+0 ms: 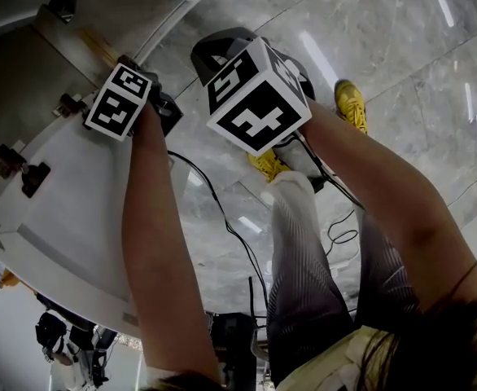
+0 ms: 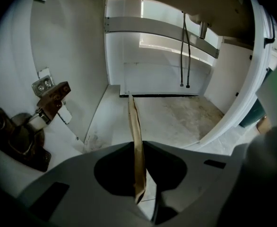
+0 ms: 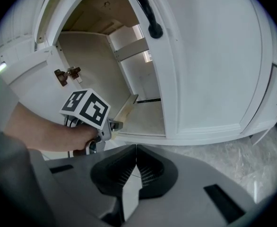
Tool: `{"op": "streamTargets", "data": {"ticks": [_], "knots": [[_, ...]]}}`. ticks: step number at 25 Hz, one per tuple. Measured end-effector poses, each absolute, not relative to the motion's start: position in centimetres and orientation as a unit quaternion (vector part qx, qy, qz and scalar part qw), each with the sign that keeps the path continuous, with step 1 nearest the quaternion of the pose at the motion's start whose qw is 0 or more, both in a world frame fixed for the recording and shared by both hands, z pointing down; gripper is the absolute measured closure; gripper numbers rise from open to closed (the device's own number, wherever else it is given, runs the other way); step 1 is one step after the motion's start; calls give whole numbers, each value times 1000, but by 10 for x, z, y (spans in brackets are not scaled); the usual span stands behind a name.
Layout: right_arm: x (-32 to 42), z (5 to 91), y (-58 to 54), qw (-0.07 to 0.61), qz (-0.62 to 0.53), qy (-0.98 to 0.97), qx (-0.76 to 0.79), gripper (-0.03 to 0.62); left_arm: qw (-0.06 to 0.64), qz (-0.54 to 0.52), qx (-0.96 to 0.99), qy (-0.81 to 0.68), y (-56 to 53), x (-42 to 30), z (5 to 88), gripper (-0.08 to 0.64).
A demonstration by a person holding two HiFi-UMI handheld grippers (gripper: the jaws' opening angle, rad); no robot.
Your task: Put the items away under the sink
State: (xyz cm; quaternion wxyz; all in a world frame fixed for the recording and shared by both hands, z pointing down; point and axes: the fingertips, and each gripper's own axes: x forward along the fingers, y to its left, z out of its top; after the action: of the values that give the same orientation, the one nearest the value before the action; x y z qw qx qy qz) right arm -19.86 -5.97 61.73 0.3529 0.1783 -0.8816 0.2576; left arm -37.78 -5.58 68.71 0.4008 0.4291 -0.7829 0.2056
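Note:
A thin, flat brown sheet [image 2: 135, 126], seen edge-on and looking like cardboard or a folded paper bag, is clamped in my left gripper [image 2: 137, 148]. It reaches forward over the floor [image 2: 176, 117] of the open cabinet under the sink. In the right gripper view, the same sheet [image 3: 126, 109] sticks out from the left gripper's marker cube [image 3: 85, 109] into the cabinet opening. My right gripper [image 3: 136, 150] hangs back outside the cabinet, shut with nothing between its jaws. In the head view, both marker cubes [image 1: 123, 100] [image 1: 257, 96] hide the jaws.
The left cabinet door [image 1: 67, 210] stands open, with its hinges [image 2: 48, 98] showing. The right door [image 3: 209, 70] is closed and has a black handle [image 3: 145, 11]. Two hoses [image 2: 185, 56] hang at the back of the cabinet. Cables [image 1: 222, 218] and yellow shoes [image 1: 351, 103] are on the marble floor.

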Motion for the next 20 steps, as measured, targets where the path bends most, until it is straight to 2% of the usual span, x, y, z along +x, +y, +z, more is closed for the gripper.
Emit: {"op": "streamTargets", "data": {"ticks": [10, 15, 18, 20], "knots": [[-195, 626, -55, 358, 265, -877, 178, 568, 397, 203, 417, -792, -76, -400, 688, 485], [-191, 631, -55, 361, 269, -875, 180, 568, 356, 220, 408, -812, -82, -410, 681, 478], [-191, 632, -54, 359, 273, -874, 181, 568, 323, 231, 410, -821, -87, -415, 675, 388], [-191, 632, -52, 360, 274, -873, 180, 568, 318, 235, 412, -821, -85, -414, 675, 377]]}}
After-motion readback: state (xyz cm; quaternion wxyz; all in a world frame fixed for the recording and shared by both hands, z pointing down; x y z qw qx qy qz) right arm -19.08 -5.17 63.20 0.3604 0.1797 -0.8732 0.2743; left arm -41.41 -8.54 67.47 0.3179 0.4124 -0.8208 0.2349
